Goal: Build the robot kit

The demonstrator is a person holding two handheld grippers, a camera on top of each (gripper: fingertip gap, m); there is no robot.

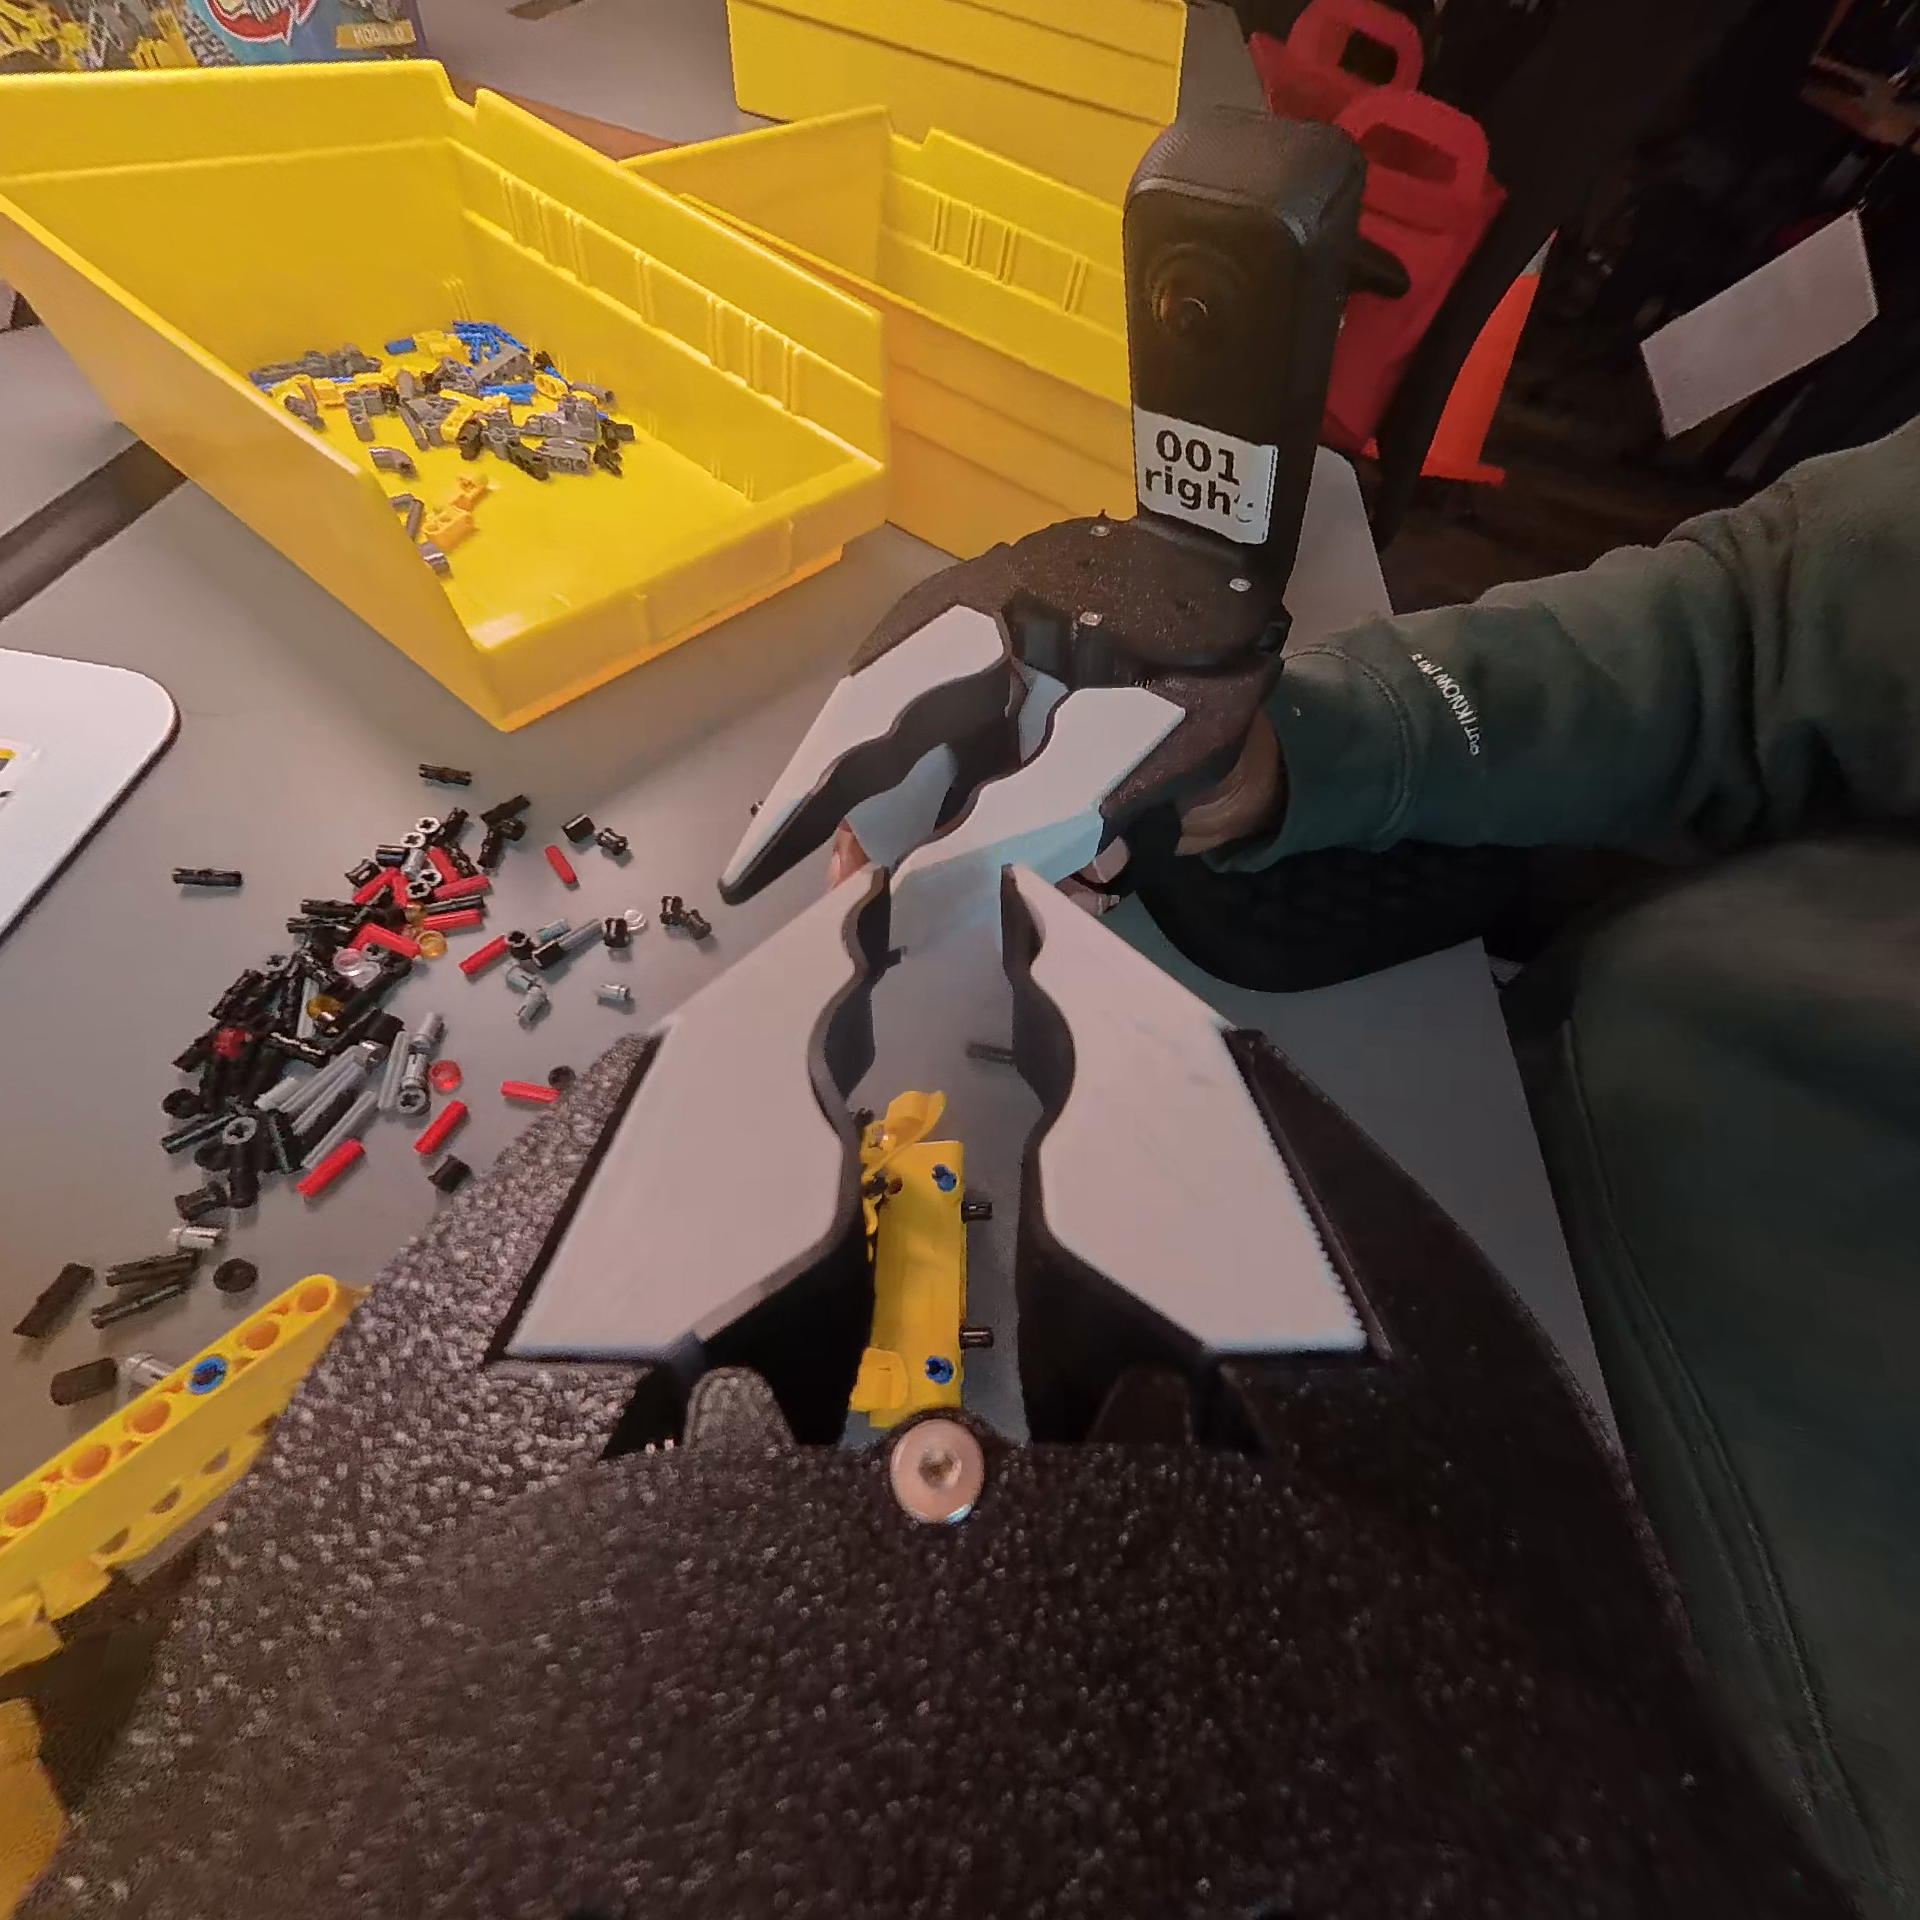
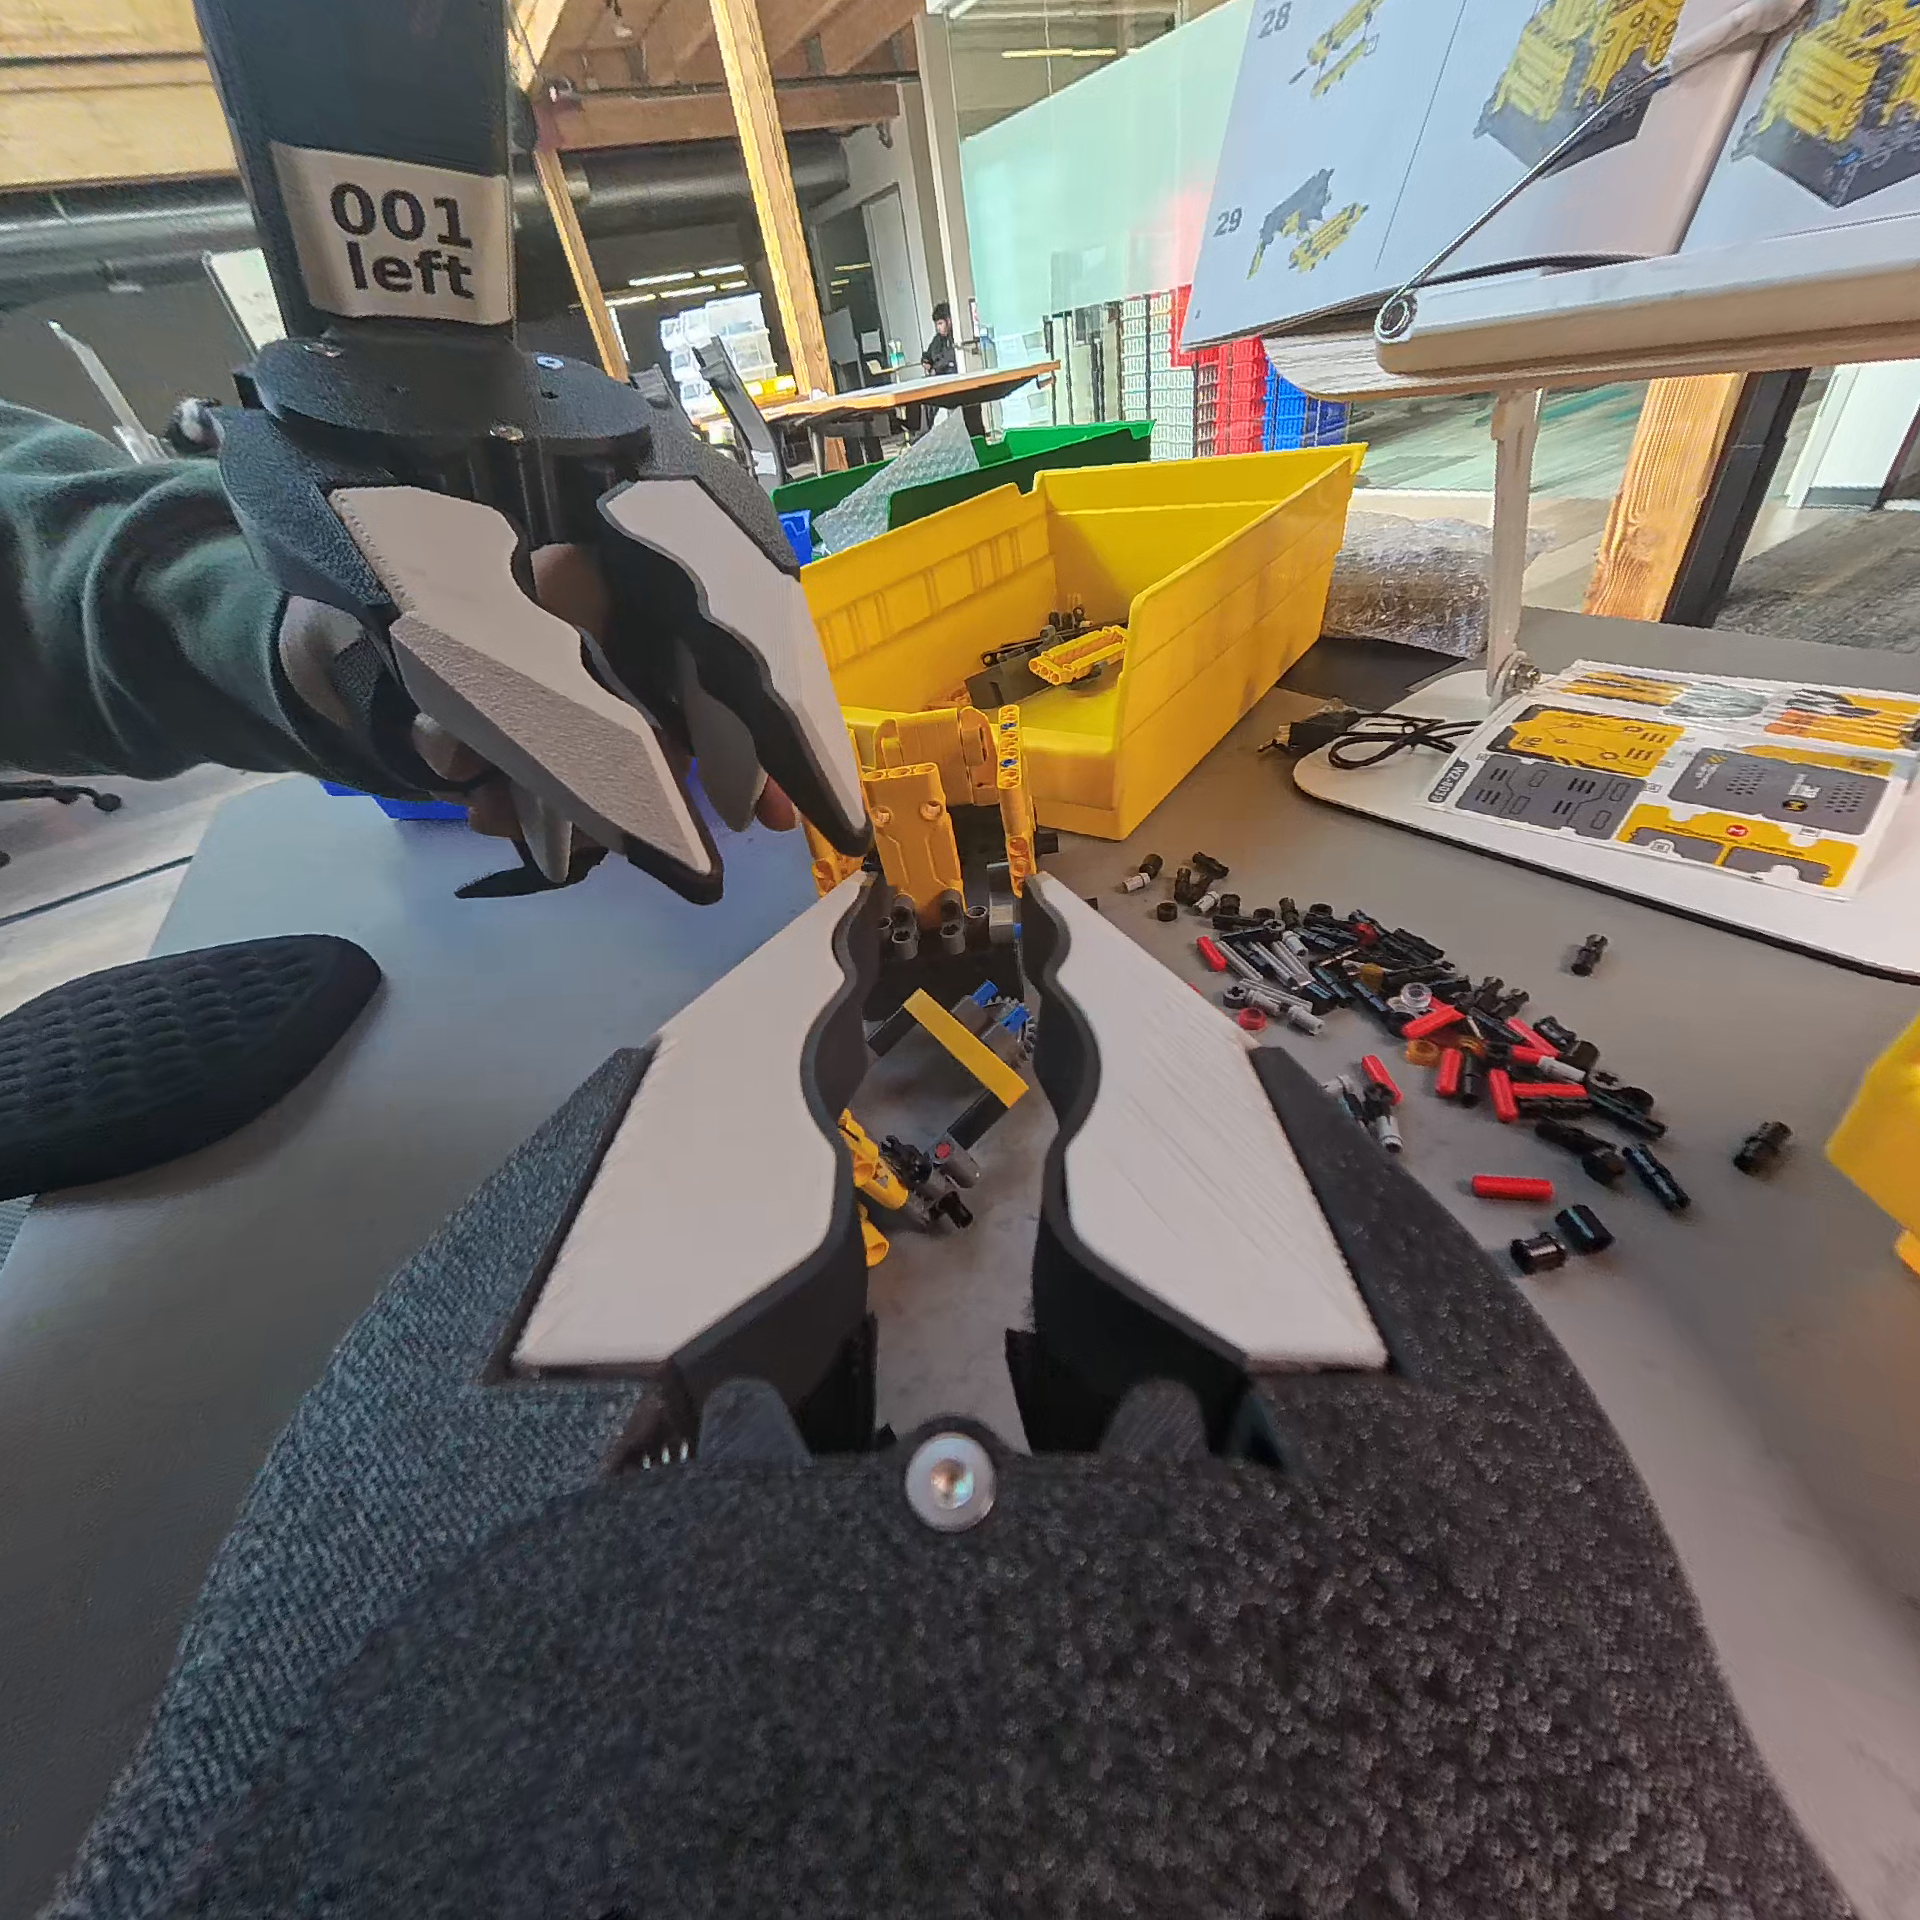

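My left gripper point(image 1: 948, 896) is open, its fingers straddling a small yellow brick assembly point(image 1: 914, 1247) that lies below them without being gripped. My right gripper point(image 2: 948, 896) is also open and empty. Its tips point at a yellow brick model point(image 2: 925, 810) with grey and black parts, standing on the grey table. The two grippers meet tip to tip: the right one point(image 1: 883, 842) shows just beyond the left one's fingertips. In the right wrist view the left gripper point(image 2: 779, 857) hangs open beside the model's top. A long yellow holed beam point(image 1: 156, 1423) lies at lower left.
A loose pile of black, red and grey pins point(image 1: 343, 997) point(image 2: 1455, 1039) lies on the table. There are yellow bins point(image 1: 675, 603) point(image 2: 1195, 675), one holding small parts point(image 1: 447, 405). An instruction booklet point(image 2: 1455, 156) sits on a stand over a sticker sheet point(image 2: 1683, 790). A black mesh armrest point(image 2: 156, 1049) is close by. The tips of one gripper are about 4 cm away from the tips of the other.
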